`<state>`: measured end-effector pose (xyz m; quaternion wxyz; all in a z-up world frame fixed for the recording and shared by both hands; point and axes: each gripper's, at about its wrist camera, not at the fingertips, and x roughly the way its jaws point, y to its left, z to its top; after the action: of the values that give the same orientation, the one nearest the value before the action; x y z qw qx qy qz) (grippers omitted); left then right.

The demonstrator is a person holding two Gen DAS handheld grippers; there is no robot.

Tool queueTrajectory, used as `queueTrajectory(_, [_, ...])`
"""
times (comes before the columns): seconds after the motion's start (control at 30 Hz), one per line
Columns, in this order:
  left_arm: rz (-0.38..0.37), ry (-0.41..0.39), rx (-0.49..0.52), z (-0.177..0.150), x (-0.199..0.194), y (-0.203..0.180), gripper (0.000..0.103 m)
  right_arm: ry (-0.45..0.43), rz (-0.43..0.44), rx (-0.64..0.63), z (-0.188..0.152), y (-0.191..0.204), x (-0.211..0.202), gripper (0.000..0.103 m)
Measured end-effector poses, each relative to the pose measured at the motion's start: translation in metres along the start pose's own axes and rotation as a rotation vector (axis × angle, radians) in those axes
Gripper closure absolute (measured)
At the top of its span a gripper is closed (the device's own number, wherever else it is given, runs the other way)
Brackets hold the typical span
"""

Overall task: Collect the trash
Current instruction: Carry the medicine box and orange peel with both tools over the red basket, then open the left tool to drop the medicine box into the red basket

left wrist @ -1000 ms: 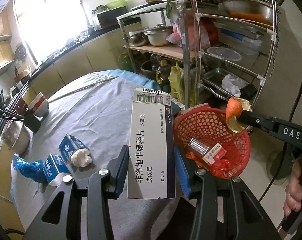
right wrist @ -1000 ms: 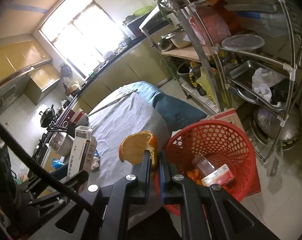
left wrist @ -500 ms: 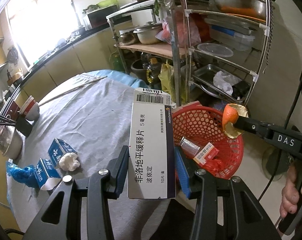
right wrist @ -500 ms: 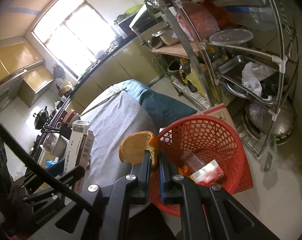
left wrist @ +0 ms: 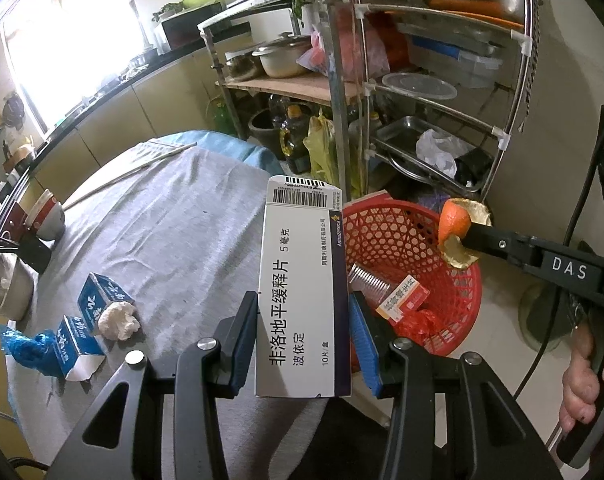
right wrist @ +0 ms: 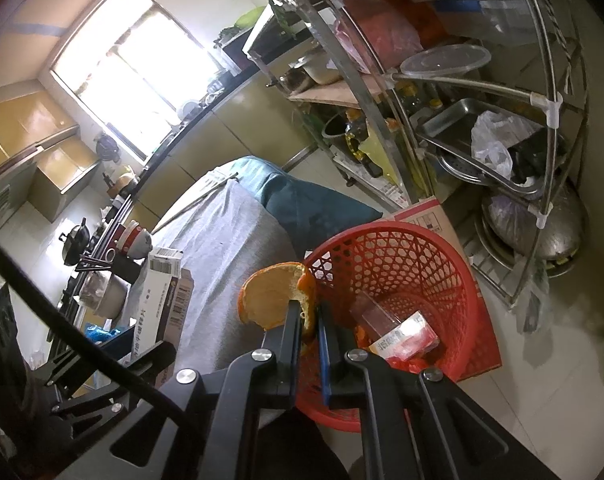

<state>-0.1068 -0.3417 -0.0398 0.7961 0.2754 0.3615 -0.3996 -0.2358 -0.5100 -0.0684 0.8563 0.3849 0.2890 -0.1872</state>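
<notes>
Orange peel (right wrist: 275,300) clamped in my right gripper (right wrist: 310,314) may snag and miss the red basket (left wrist: 476,280), as may my left gripper's (left wrist: 304,334) pinched medicine box (left wrist: 302,292).

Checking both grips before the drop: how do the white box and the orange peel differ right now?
The white box is a flat, rigid carton with print; the orange peel is a curved, ragged scrap. The left gripper grips the box across its width, jaws well apart; the right gripper pinches the peel's edge, jaws nearly together. Both are held above the table edge beside the red basket, neither inside it.
</notes>
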Motion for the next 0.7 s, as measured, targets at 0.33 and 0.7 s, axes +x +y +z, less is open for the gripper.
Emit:
queueTrajectory(0.33, [-0.021, 0.024, 0.01, -0.002, 0.011, -0.003, 0.056, 0.011, -0.016, 0.029, 0.001, -0.009, 0.003, 0.095])
queueTrajectory(0.7, [-0.164, 0.077, -0.018, -0.009, 0.029, -0.003, 0.056, 0.03, -0.089, 0.055, -0.002, -0.023, 0.011, 0.093])
